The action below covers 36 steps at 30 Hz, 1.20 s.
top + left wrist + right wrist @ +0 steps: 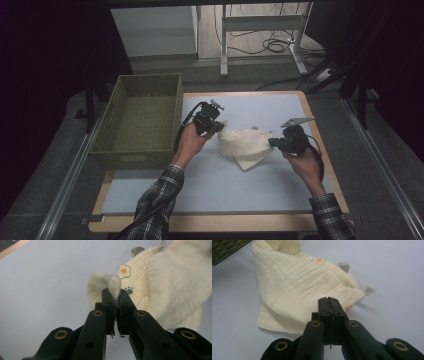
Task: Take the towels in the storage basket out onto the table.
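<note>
Cream cotton-like cloth with ribbed, crinkled weave (246, 143), soft and matt. Olive-green woven basket (116, 150), rough and coarse. Pale blue smooth matt mat (210, 185) over light wood-edged surface (200, 223). Black matt plastic left tool (115, 300) with brass-coloured shiny rivets.
</note>
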Available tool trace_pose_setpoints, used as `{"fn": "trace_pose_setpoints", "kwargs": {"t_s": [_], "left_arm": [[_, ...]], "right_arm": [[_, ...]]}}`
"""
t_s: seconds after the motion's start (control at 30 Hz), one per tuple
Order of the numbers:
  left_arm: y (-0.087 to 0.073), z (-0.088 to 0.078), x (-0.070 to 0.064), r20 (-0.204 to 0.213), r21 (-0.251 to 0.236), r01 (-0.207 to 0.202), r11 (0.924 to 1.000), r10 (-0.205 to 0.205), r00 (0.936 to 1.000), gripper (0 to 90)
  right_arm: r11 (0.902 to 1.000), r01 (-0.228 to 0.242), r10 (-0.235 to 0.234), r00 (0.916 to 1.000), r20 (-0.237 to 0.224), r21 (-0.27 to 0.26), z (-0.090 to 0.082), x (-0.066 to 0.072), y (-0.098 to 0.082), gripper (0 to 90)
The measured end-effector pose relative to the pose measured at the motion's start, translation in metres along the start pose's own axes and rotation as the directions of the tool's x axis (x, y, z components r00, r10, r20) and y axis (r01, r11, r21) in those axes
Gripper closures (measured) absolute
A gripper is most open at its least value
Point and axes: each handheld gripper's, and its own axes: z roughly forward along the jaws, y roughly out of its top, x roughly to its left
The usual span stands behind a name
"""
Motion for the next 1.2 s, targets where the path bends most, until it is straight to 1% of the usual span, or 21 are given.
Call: {"fn": "trace_pose_setpoints", "kwargs": {"t_s": [0.03,0.17,0.23,0.27,0.3,0.33,0.4,0.47,0.57,0.6,0.7,0.83,0.87,0.9,0.93,0.97,1.0,1.03,1.07,1.17,1.2], "left_arm": [[-0.001,-0.005,-0.003,-0.015,-0.001,0.001,1.0,-0.001,0.9999,85.4],[-0.008,-0.012,-0.011,-0.052,-0.003,-0.006,1.0,0.006,0.9986,84.8],[-0.015,-0.015,-0.013,-0.052,-0.004,0.004,1.0,-0.004,0.9986,84.5],[-0.015,-0.015,-0.013,-0.052,-0.004,0.004,1.0,-0.004,0.9986,84.1],[-0.022,-0.015,-0.015,-0.053,-0.002,0.012,0.9999,-0.012,0.9985,84.1],[-0.022,-0.015,-0.015,-0.053,-0.002,0.012,0.9999,-0.012,0.9985,84.1],[-0.03,-0.014,-0.016,-0.044,0.006,0.016,0.9999,-0.016,0.9989,83.7],[-0.038,-0.009,-0.015,-0.039,0.019,0.032,0.9993,-0.031,0.9987,83.1],[-0.044,-0.005,-0.012,-0.034,0.025,0.048,0.9985,-0.047,0.9983,82.5],[-0.044,-0.004,-0.011,-0.031,0.028,0.05,0.9983,-0.05,0.9983,82.5],[-0.045,-0.002,-0.008,-0.023,0.023,0.068,0.9974,-0.067,0.9975,82.3],[-0.046,0.001,-0.009,-0.022,0.03,0.068,0.9972,-0.068,0.9975,82.4],[-0.046,0.001,-0.009,-0.022,0.03,0.068,0.9972,-0.068,0.9975,82.4],[-0.047,0.002,-0.009,-0.019,0.03,0.074,0.9968,-0.073,0.9971,82.4],[-0.047,0.002,-0.009,-0.019,0.03,0.074,0.9968,-0.073,0.9971,82.4],[-0.049,0.002,-0.008,-0.016,0.028,0.081,0.9963,-0.081,0.9966,82.4],[-0.05,0.003,-0.008,-0.012,0.025,0.09,0.9956,-0.09,0.9959,82.5],[-0.052,0.003,-0.008,-0.006,0.02,0.1,0.9948,-0.099,0.995,82.7],[-0.053,0.003,-0.007,-0.006,0.02,0.102,0.9946,-0.102,0.9947,83.0],[-0.058,0.0,-0.01,-0.013,0.008,0.109,0.994,-0.109,0.994,83.9],[-0.06,-0.002,-0.011,-0.013,0.004,0.108,0.9942,-0.108,0.9941,83.9]], "right_arm": [[0.9999,-0.003,0.003,0.9998,0.018,-0.01,-0.014,-0.004,-0.002,89.4],[0.9998,-0.007,0.008,0.9988,0.049,-0.019,-0.039,-0.008,-0.008,89.6],[0.9997,-0.006,0.007,0.998,0.063,-0.022,-0.051,-0.008,-0.013,89.7],[0.9997,-0.006,0.007,0.998,0.063,-0.022,-0.051,-0.008,-0.013,89.7],[0.9998,-0.014,0.014,0.9979,0.064,-0.015,-0.058,-0.009,-0.022,89.6],[0.9998,-0.014,0.014,0.9979,0.064,-0.015,-0.058,-0.009,-0.022,89.6],[0.9996,-0.025,0.026,0.9983,0.053,-0.011,-0.058,-0.012,-0.03,89.5],[0.9988,-0.047,0.048,0.9983,0.032,-0.014,-0.05,-0.015,-0.035,87.3],[0.9991,-0.043,0.043,0.9989,0.02,-0.006,-0.032,-0.016,-0.03,77.0],[0.9993,-0.037,0.037,0.9991,0.02,0.0,-0.025,-0.016,-0.027,75.7],[0.9989,-0.045,0.045,0.9988,0.018,0.01,0.0,-0.018,-0.018,69.4],[0.9968,-0.069,0.069,0.9975,0.019,0.039,0.037,-0.022,-0.012,62.0],[0.9968,-0.069,0.069,0.9975,0.019,0.039,0.037,-0.022,-0.012,62.0],[0.9953,-0.056,0.053,0.9976,0.044,0.079,0.055,-0.022,-0.011,59.1],[0.9953,-0.056,0.053,0.9976,0.044,0.079,0.055,-0.022,-0.011,59.1],[0.9942,-0.043,0.038,0.9976,0.059,0.099,0.06,-0.022,-0.012,59.9],[0.9959,-0.015,0.008,0.9965,0.083,0.09,0.062,-0.018,-0.013,67.6],[0.9957,-0.01,0.001,0.9954,0.095,0.092,0.062,-0.016,-0.013,80.6],[0.9952,-0.016,0.01,0.9982,0.058,0.096,0.062,-0.014,-0.013,85.9],[0.9932,0.012,-0.019,0.9978,0.063,0.116,0.056,-0.009,-0.015,87.7],[0.9943,0.021,-0.028,0.9974,0.066,0.104,0.051,-0.008,-0.015,87.8]]}}
